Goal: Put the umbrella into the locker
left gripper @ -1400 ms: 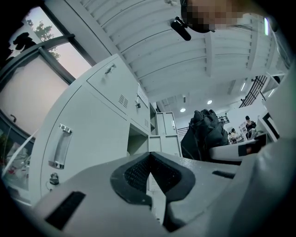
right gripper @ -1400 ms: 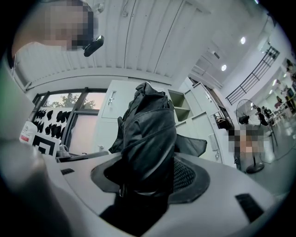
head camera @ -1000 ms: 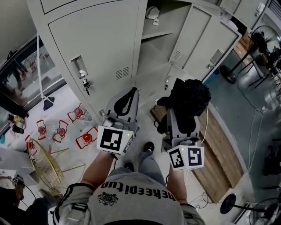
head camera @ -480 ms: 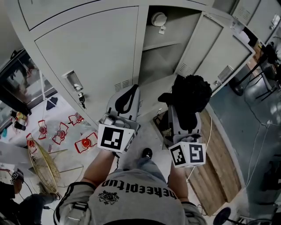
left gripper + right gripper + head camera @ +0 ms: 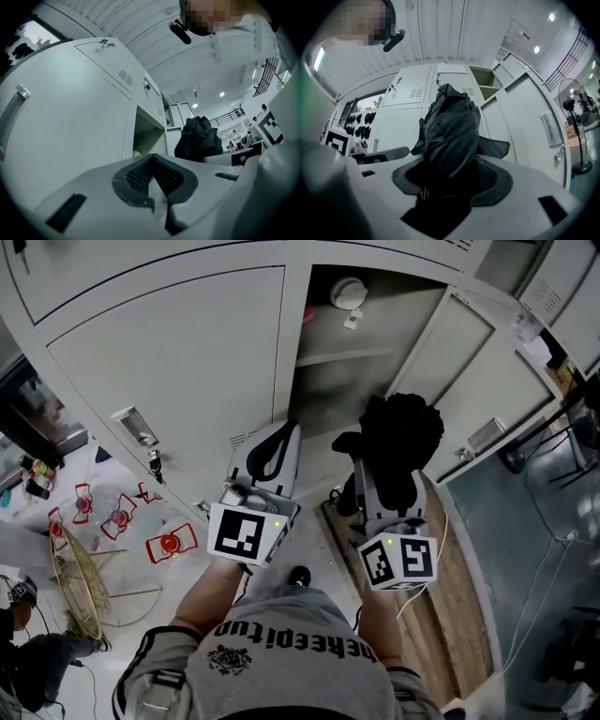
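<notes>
A folded black umbrella [image 5: 398, 442] [image 5: 450, 136] [image 5: 199, 138] stands up out of my right gripper [image 5: 386, 486], which is shut on its lower end. It hangs in front of the open grey locker [image 5: 361, 381], just below the shelf [image 5: 347, 357]. The locker's door [image 5: 473, 390] is swung out to the right. My left gripper [image 5: 270, 457] [image 5: 152, 180] is shut with nothing in it, beside the umbrella and before the closed door [image 5: 178, 371] on the left.
A small white round object [image 5: 349, 292] sits in the locker's upper compartment. Keys [image 5: 155, 463] hang from the left door's lock. Red wire stands [image 5: 122, 521] and a wire basket [image 5: 80, 582] lie on the floor at left. A wooden board [image 5: 450, 615] lies at right.
Both grippers and the umbrella have risen and come closer to the open locker. The umbrella now sits level with the compartment under the shelf.
</notes>
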A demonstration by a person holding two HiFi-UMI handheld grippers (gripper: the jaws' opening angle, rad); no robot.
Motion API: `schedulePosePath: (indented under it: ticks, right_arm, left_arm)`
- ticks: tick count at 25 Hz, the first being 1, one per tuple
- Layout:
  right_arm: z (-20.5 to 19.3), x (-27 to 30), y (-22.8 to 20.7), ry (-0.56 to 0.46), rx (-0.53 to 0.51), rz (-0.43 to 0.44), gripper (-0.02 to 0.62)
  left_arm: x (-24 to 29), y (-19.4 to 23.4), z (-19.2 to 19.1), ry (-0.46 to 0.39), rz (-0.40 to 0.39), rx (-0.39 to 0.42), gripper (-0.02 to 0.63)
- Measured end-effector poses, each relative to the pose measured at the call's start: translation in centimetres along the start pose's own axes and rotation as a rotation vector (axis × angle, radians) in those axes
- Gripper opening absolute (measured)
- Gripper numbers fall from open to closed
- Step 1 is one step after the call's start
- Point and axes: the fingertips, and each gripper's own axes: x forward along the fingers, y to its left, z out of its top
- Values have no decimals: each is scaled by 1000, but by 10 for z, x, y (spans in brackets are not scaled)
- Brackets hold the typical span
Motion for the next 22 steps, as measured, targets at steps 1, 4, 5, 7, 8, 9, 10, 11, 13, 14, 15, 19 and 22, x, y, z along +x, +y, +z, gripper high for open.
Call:
schedulePosePath:
  ticks: [1,4,5,7,8,9,10,11,13,14,15,19,22]
  right_arm:
    - [-3,4,-3,9,4,8,249]
    - [-11,16,-10,39,16,32,249]
    - [-14,19,-13,48,16,41,249]
    - [-21,26,-17,70,12,55,249]
    - [-25,28,-19,84,9,61,249]
    - [-30,31,-21,100,5,67,249]
    - [-34,34,-23,118,1,73,249]
    - [-40,37,-25,137,-5,79,249]
    - [-51,44,-28,179,-14,92,249]
    - [-56,47,-29,200,-16,100,249]
    - [-62,51,-30,222,-18,107,249]
    - [-81,64,-34,315,-30,133,249]
    - [-93,74,-36,372,-51,151,249]
  left_arm:
    - [3,0,-1,-2,9,1,3]
    - [10,0,-6,6,30,6,3]
    - [12,0,-8,10,37,7,3]
    - [16,-1,-12,15,49,8,3]
    - [17,-1,-14,18,55,9,3]
    - [19,-2,-16,21,61,10,3]
    - [20,-3,-18,24,66,12,3]
    - [21,-4,-20,28,71,13,3]
    - [22,-5,-23,37,81,15,3]
    - [22,-5,-25,39,86,16,3]
    - [22,-6,-26,40,90,17,3]
    - [22,-7,-30,39,110,19,3]
    - [20,-6,-32,48,126,22,3]
